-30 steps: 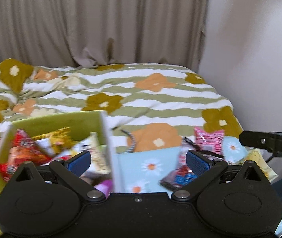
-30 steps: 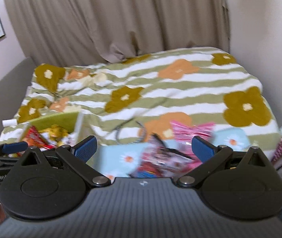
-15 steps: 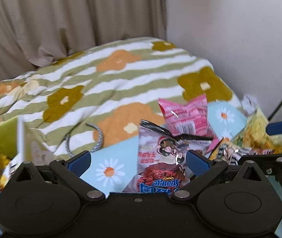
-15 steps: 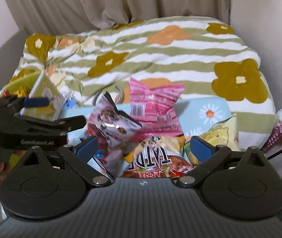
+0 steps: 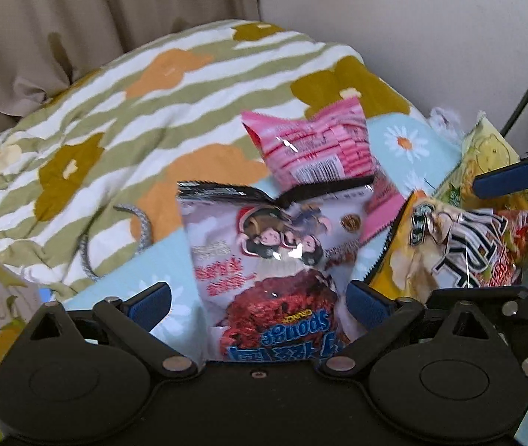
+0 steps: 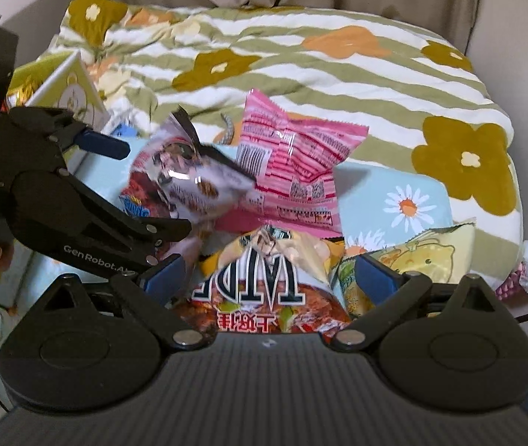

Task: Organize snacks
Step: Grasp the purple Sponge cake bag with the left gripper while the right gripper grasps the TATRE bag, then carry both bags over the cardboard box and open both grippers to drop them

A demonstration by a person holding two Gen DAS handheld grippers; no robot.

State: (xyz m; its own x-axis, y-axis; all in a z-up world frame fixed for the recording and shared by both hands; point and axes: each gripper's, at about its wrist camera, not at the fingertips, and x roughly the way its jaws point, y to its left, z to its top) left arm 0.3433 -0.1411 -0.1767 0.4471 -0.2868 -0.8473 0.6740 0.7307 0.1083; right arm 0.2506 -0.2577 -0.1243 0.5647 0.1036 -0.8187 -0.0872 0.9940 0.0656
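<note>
Roughly midway, we judge. Our green box [image 6: 74,85] at far left already holds some packets, but four lie loose on the daisy cloth [image 6: 405,200]: Sponge bag [image 5: 267,260], pink packet [image 5: 312,148], Tato chips [image 6: 264,278], yellow packet [image 6: 412,260]. Left gripper [image 5: 260,301] is spread around the Sponge bag; right gripper [image 6: 267,278], spread, straddles the chips. Neither is pinching anything.

- White snack bag [image 5: 275,260] with a black top seal and cartoon faces, "Sponge" printed upside down, at centre of the left wrist frame.
- Pink striped packet [image 5: 316,148], barcode side up, puffed, behind it toward the upper centre.
- Yellow-red chip bag [image 6: 264,282], bold black letters upside down, at lower centre.
- Pale yellow-green packet [image 6: 412,260], at the right.
- Green box [image 6: 67,85] holding snacks, upper left.
</note>
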